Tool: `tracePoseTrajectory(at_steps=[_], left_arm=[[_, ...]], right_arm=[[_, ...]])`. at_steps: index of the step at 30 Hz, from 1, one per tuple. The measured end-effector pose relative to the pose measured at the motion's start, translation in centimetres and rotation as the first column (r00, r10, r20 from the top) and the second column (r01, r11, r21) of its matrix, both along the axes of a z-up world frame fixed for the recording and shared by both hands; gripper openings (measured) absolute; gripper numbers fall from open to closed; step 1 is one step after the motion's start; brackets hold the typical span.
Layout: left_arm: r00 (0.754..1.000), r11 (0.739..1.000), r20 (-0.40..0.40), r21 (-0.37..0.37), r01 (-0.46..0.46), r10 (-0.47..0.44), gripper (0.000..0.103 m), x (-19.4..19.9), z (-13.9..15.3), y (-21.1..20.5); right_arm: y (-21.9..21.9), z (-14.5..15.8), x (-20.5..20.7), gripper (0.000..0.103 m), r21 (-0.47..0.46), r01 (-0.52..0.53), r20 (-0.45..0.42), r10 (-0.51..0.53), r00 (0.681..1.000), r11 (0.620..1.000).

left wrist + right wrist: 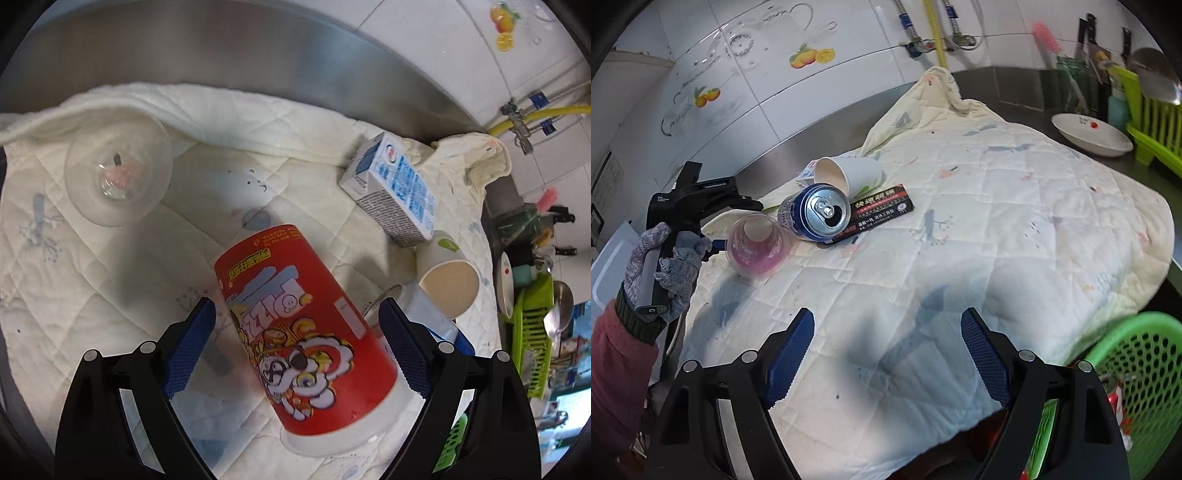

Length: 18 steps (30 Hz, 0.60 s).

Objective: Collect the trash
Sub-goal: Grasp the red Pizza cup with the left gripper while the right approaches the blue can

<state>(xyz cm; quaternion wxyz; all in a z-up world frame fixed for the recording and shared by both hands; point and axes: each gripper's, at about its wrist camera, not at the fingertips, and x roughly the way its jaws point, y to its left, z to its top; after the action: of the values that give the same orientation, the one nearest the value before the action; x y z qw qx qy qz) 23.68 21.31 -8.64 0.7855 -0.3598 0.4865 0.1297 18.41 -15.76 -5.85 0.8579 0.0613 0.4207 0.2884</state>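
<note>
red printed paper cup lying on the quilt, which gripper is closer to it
Left. The left gripper is open with the red printed paper cup between its fingers. The right gripper is open over bare white quilt, well short of the trash pile.

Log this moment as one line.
left gripper: open around red cup | right gripper: open, empty | green basket: right

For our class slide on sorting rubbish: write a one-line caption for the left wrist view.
Open left gripper straddles a tipped red cup on a quilt, carton and paper cup beyond.
</note>
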Motion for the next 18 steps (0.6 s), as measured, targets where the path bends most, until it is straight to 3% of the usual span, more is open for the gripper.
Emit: tracePoseTrajectory(at_steps=[10, 13, 18], left_arm=[[1.000, 0.997, -0.007, -0.081, -0.017, 0.016, 0.088, 0.4, -1.9, 0.9], [1.000, 0.995, 0.012, -0.101, 0.000, 0.001, 0.081, 0.4, -1.9, 0.8], [0.999, 0.996, 0.022, -0.084, 0.029, -0.028, 0.079, 0.2, -1.6, 0.6]], right_arm=[[4.1, 1.0, 3.3, 0.079, -0.039, -0.091, 0.042, 0.093, 0.995, 0.995], [5.6, 1.3, 4.4, 0.079, -0.055, -0.119, 0.054, 0.122, 0.991, 0.991], [8.0, 1.2, 5.7, 0.083, -0.090, -0.176, 0.079, 0.183, 0.980, 0.980]])
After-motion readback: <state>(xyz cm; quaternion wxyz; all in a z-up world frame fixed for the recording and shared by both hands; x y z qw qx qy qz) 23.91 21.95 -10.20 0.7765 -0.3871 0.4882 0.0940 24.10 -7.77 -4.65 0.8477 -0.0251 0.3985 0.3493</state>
